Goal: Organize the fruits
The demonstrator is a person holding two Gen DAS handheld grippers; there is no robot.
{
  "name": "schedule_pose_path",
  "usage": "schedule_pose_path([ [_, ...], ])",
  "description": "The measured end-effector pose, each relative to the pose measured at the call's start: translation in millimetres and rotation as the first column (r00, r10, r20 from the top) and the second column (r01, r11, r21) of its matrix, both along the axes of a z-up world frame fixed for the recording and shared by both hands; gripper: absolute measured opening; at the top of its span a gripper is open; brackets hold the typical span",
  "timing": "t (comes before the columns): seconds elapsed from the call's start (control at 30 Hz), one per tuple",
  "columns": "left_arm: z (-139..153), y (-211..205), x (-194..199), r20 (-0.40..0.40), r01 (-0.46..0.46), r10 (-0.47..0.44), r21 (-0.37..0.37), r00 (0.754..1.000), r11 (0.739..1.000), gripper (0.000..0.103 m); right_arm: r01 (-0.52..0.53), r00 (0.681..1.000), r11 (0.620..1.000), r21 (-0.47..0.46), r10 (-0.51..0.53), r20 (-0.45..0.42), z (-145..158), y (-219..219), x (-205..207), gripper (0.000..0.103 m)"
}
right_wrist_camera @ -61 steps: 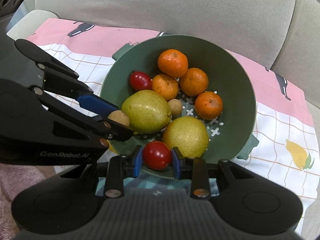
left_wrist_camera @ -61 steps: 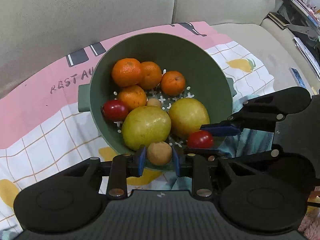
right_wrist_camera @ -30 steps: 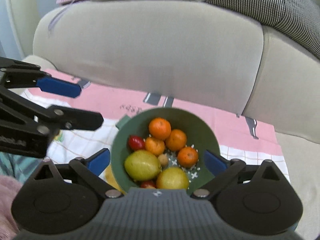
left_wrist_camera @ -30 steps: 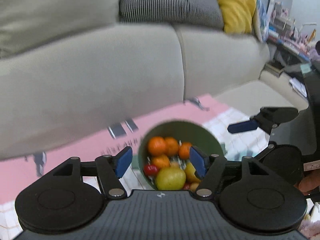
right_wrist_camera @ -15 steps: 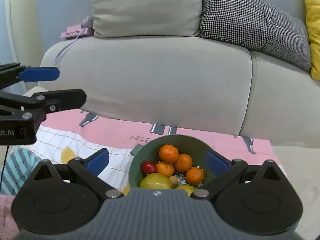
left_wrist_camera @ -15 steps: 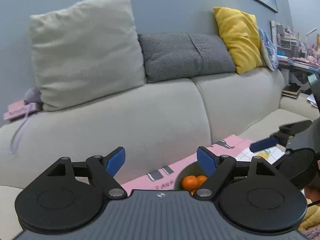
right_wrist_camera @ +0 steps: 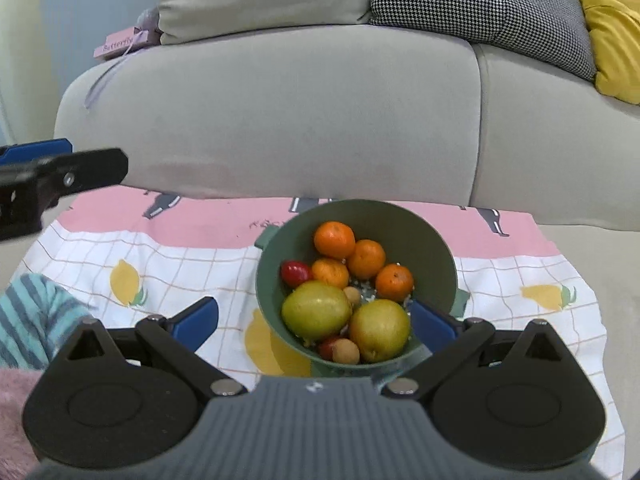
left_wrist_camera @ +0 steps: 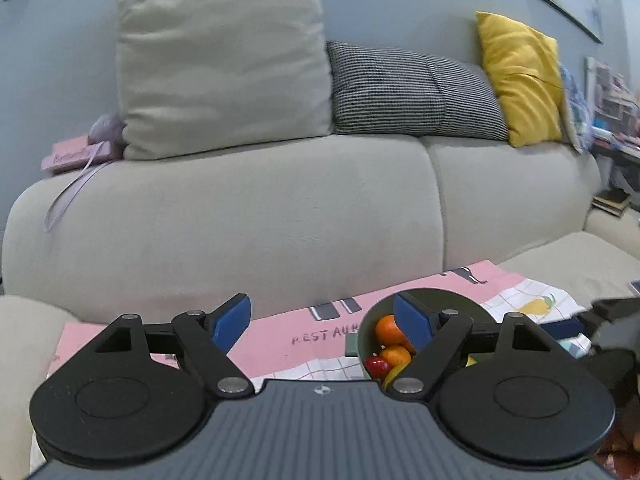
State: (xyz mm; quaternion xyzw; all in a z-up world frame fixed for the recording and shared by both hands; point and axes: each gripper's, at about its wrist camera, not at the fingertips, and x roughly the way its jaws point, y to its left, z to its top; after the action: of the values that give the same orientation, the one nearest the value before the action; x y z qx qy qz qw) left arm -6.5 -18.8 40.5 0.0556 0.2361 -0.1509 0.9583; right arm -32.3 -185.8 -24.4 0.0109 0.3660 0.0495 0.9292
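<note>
A green bowl [right_wrist_camera: 440,252] sits on a pink and white cloth [right_wrist_camera: 180,256] on the sofa seat. It holds several oranges [right_wrist_camera: 334,239], two yellow-green pears [right_wrist_camera: 316,311], two red tomatoes [right_wrist_camera: 295,272] and two small brown fruits [right_wrist_camera: 346,351]. My right gripper [right_wrist_camera: 314,322] is open and empty, held back above the bowl's near rim. My left gripper [left_wrist_camera: 322,322] is open and empty, raised to the left of the bowl [left_wrist_camera: 370,324], which its right finger partly hides. The left gripper's fingers [right_wrist_camera: 64,174] show at the left edge of the right wrist view.
The grey sofa back [left_wrist_camera: 280,208] rises behind the cloth, with a beige cushion [left_wrist_camera: 220,60], a checked cushion [left_wrist_camera: 408,92] and a yellow cushion [left_wrist_camera: 520,80] on top. A pink box [right_wrist_camera: 120,44] lies on the sofa's left end. A striped sleeve [right_wrist_camera: 32,316] is at lower left.
Both grippers opened, let go of the small brown fruit and the tomato into the bowl, then pulled back and up. The right wrist view has since tilted down toward the bowl again.
</note>
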Motion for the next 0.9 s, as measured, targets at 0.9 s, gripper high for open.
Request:
schedule_pose_path([
  [0.9,-31.6,-6.8,-3.4,-0.156,-0.043,0.062,0.124,0.986,0.991,0.095,-0.033,0.999,0.997,-0.067,0.035,0.031,-6.7,7.6,-8.5,0.099],
])
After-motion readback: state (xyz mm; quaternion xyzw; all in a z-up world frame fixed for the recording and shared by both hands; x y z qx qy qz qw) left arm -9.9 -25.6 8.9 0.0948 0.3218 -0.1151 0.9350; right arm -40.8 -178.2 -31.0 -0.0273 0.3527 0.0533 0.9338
